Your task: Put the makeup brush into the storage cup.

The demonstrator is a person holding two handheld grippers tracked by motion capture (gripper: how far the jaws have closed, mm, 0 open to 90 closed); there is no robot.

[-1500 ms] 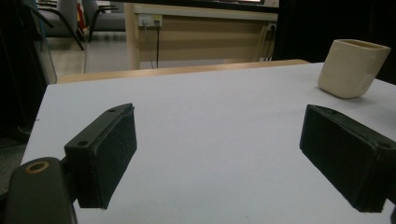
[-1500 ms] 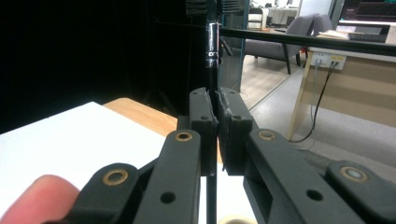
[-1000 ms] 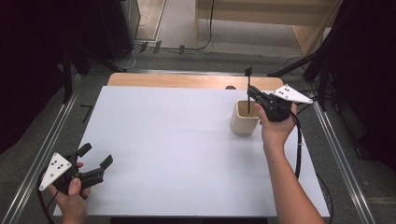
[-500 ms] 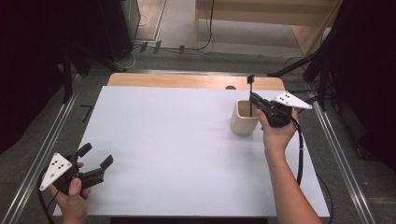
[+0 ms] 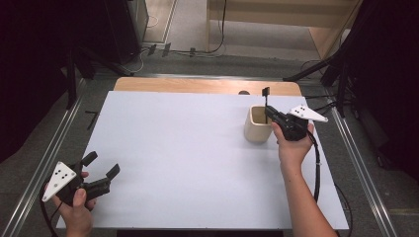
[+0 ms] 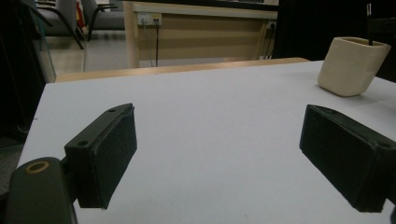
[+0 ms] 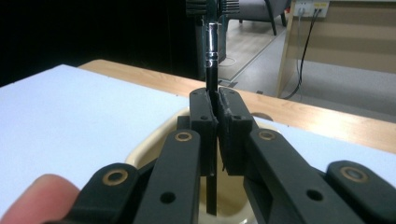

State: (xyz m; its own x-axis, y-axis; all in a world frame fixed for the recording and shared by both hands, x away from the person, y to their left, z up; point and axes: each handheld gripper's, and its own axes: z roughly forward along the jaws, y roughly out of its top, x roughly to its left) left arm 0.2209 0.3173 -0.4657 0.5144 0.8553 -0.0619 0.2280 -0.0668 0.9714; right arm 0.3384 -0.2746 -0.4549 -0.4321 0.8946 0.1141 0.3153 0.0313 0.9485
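Pinching thin black upright tool point(image 7: 211, 74) (silver bands), right gripper point(image 7: 217, 105) above cream cup point(image 5: 257, 124); left gripper point(image 5: 104, 172) spread

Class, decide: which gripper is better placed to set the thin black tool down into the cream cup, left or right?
Right. The right gripper is shut on the thin black tool directly over the cream cup. The left gripper sits open at the table's near left corner, far off.

Each gripper, left point(image 5: 103, 172) and right point(image 5: 269, 114), is black, topped by a grey three-cornered plate with small dark dots, and trails a black cable. Their jaws are flat black blocks with rough pads, on arms pinned with brass-ringed pivots and small screw holes. The person's forearms are bare, no sleeves.
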